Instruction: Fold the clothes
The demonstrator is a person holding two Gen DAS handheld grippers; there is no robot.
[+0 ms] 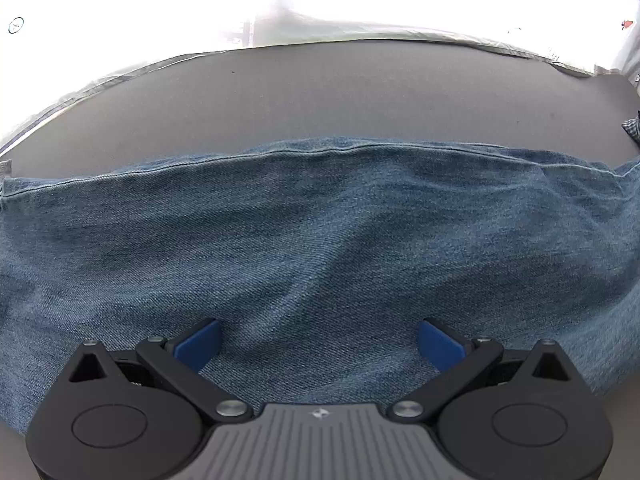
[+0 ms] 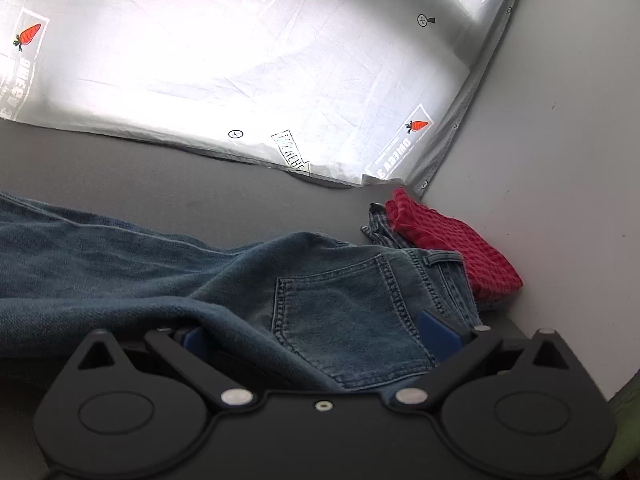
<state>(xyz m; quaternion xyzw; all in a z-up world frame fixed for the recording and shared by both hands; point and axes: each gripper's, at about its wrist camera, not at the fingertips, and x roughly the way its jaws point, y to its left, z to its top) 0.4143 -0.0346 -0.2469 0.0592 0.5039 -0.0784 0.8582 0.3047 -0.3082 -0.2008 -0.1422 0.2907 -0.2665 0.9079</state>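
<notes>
Two grippers, left [image 1: 318, 342] and right [image 2: 320, 336], hover with jaws wide over jeans [image 2: 340, 304]; red cloth [image 2: 452, 246] lies beside the waistband.

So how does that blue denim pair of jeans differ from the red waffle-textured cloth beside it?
The blue denim jeans sprawl wide across the grey table, while the red waffle-weave cloth is a small bunched heap near the wall. The jeans lie between the open right gripper fingers; the cloth lies beyond it, untouched. The jeans show stitched seams and a pocket; the cloth shows a grid texture. Both are unfolded.
</notes>
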